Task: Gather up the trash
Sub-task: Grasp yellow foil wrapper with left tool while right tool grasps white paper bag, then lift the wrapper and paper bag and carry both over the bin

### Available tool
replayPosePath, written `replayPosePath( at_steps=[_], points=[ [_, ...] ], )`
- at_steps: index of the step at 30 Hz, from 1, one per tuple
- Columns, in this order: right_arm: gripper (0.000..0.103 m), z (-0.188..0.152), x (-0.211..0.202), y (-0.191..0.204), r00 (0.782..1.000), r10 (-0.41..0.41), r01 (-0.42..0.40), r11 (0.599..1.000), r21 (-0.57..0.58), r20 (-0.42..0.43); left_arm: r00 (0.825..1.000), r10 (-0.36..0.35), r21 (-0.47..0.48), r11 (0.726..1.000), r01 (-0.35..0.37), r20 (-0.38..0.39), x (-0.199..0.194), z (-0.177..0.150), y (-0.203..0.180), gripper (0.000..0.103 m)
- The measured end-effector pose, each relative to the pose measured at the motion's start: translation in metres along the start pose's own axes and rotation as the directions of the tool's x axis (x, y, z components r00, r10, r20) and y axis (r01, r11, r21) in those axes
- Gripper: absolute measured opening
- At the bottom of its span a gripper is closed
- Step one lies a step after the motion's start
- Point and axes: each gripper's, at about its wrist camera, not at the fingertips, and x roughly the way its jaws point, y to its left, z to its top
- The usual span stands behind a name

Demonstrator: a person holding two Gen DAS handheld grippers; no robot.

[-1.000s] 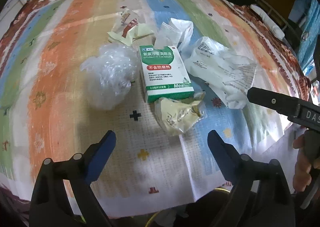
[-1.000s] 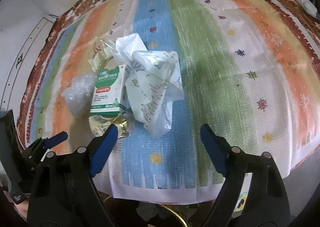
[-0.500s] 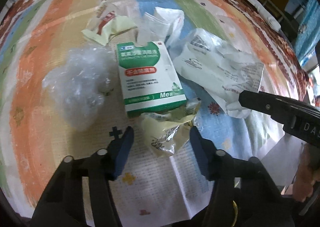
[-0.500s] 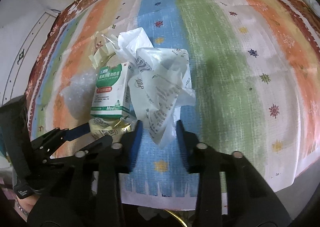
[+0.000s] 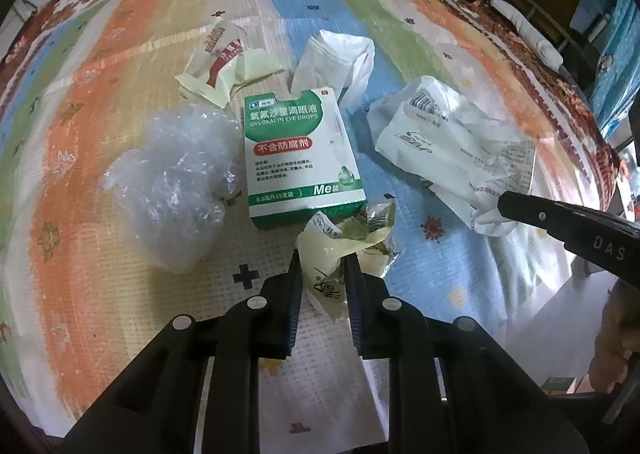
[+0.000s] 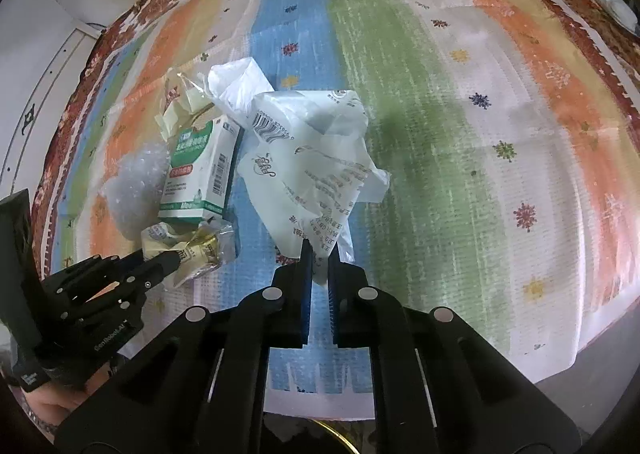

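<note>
Our left gripper (image 5: 322,269) clamps a yellow wrapper (image 5: 344,250) lying just ahead of it, below the green box (image 5: 302,158); our right gripper (image 6: 319,260) pinches the near corner of a white bag (image 6: 316,162) on the striped cloth (image 6: 460,134).

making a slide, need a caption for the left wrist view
Left gripper pinches a crumpled yellow wrapper beside the green eye-drop box on a striped tablecloth.

green-white box (image 5: 301,158): "OFLOXACIN EYE DROPS", "Me" | right gripper (image 5: 568,228): "DAS" | left gripper (image 6: 120,278): "GenRobot.AI"
</note>
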Motion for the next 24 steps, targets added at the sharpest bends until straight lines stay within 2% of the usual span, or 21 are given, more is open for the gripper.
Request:
replayPosePath(
  at_steps=[6, 14, 16, 18, 21, 24],
  points=[
    [0.005, 0.0, -0.01, 0.0, 1.0, 0.021, -0.021, 1.0, 0.001, 0.018, 1.0, 0.01, -0.021, 1.0, -0.01, 0.025, -0.011, 0.002, 0.005, 0.019],
    [0.004, -0.002, -0.025, -0.005, 0.999, 0.0, 0.0, 1.0, -0.008, 0.046, 0.999, 0.013, -0.03, 0.999, -0.012, 0.042, -0.028, 0.002, 0.004, 0.018],
    [0.004, -0.003, -0.029, -0.005, 0.998, -0.012, 0.013, 1.0, -0.021, 0.057, 0.998, 0.047, -0.029, 0.999, -0.045, 0.051, -0.035, 0.002, 0.003, 0.018],
    [0.004, -0.005, -0.033, -0.004, 0.997, -0.022, 0.024, 0.999, -0.035, 0.07, 0.99, 0.128, -0.004, 0.992, -0.128, 0.063, -0.043, 0.0, 0.0, 0.018],
    [0.004, -0.011, -0.038, -0.002, 0.995, -0.052, 0.056, 0.997, -0.048, 0.082, 0.991, 0.111, -0.022, 0.994, -0.11, 0.079, -0.053, -0.002, 0.002, 0.018],
    [0.004, -0.018, -0.042, 0.001, 0.996, -0.044, 0.049, 0.998, -0.051, 0.081, 0.991, 0.113, -0.051, 0.993, -0.109, 0.074, -0.059, -0.004, 0.007, 0.018]
  ],
)
